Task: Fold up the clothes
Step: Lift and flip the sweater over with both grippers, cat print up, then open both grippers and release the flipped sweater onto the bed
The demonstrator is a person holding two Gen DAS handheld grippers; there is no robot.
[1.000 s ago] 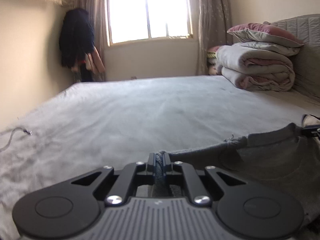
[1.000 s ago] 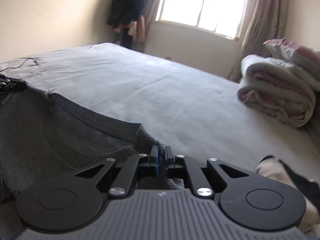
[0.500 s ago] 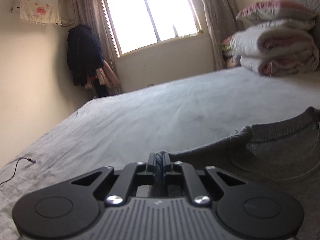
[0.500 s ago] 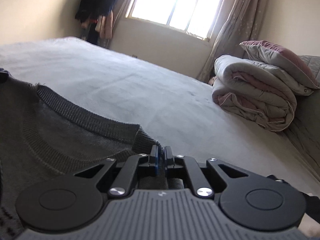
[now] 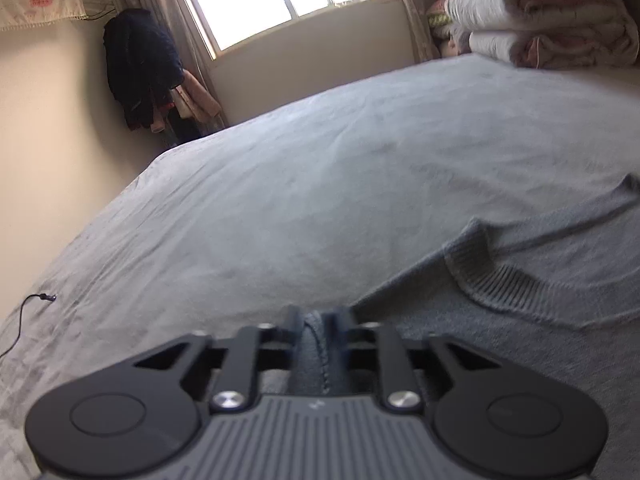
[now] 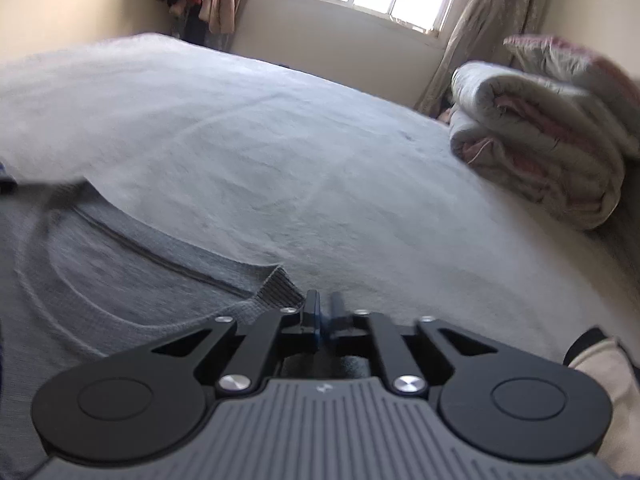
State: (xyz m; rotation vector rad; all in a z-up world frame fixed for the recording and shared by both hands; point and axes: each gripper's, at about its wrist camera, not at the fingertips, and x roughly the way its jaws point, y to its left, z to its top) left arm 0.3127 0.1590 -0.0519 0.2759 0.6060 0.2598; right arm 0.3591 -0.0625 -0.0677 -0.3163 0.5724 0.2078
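Bed [image 5: 320, 168] carries everything; grey sheet mostly bare toward the window-side edge. Grey sweater [image 5: 520, 320] lies flat on the near part of the bed, collar toward the window, spread between the two tools. Likely just laid out as the base for the first fold, shoulders held one per side to keep it square.

Left gripper [image 5: 320, 320]: jaws opening, narrow gap, a seam of sweater fabric in the gap, pads apparently off it. Right gripper [image 6: 325, 312]: jaws opening, only a sliver apart; the ribbed shoulder edge sits just left of the tips, and whether any cloth is in the gap cannot be told.

Around: stacked quilts [image 6: 552, 136] at the right edge of the bed, well apart from the sweater. A pale garment [image 6: 604, 376] at the near right edge, just beside the right gripper; could get in the way of a sleeve fold. A loose cable end [image 5: 40, 300] near the left edge, clear of the work.
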